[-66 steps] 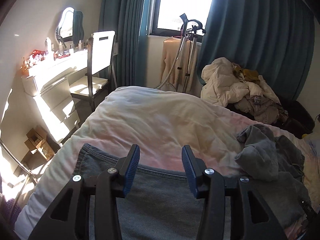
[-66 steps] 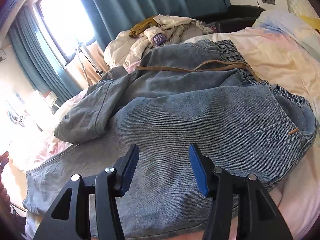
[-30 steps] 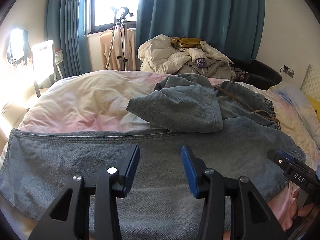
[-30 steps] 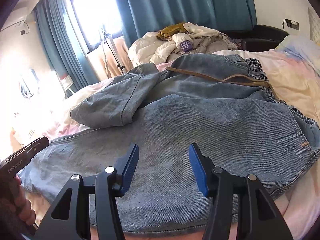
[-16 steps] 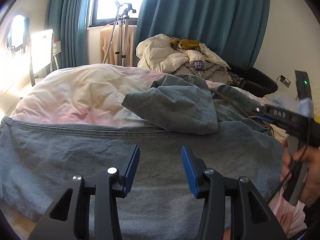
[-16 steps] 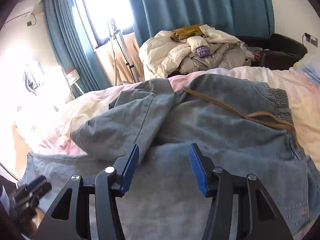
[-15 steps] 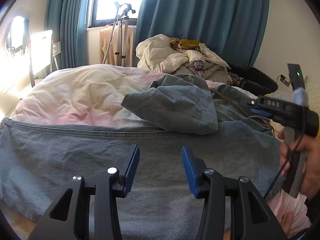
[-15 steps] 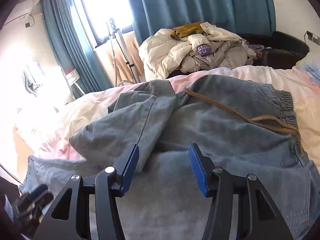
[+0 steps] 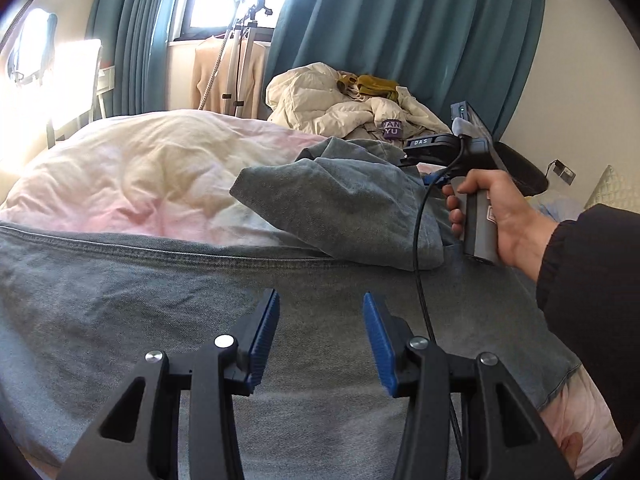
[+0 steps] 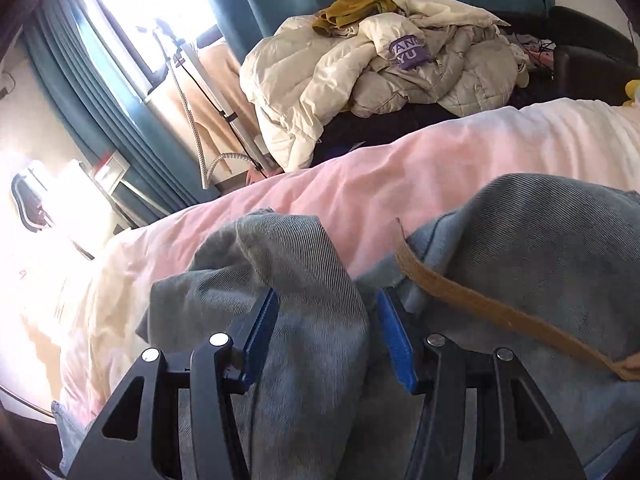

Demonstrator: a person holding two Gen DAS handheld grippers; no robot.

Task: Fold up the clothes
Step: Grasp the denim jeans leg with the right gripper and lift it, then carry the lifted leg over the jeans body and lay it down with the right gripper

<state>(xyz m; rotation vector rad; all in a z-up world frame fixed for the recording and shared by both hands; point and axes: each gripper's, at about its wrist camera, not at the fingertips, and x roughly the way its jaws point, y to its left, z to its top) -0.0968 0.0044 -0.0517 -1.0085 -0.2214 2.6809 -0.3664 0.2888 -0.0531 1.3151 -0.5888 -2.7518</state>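
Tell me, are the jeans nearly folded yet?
Not nearly. Done: the jeans are spread across the bed, one leg flopped back over them. In hand: the right gripper sits open around that bunched leg, beside the belt; the left gripper hovers open over the flat leg. Left: no neat fold shows yet, so all the folding.

The jeans [image 10: 540,264] run past the lower picture edge; window glare hides the dressing table [image 9: 24,92].
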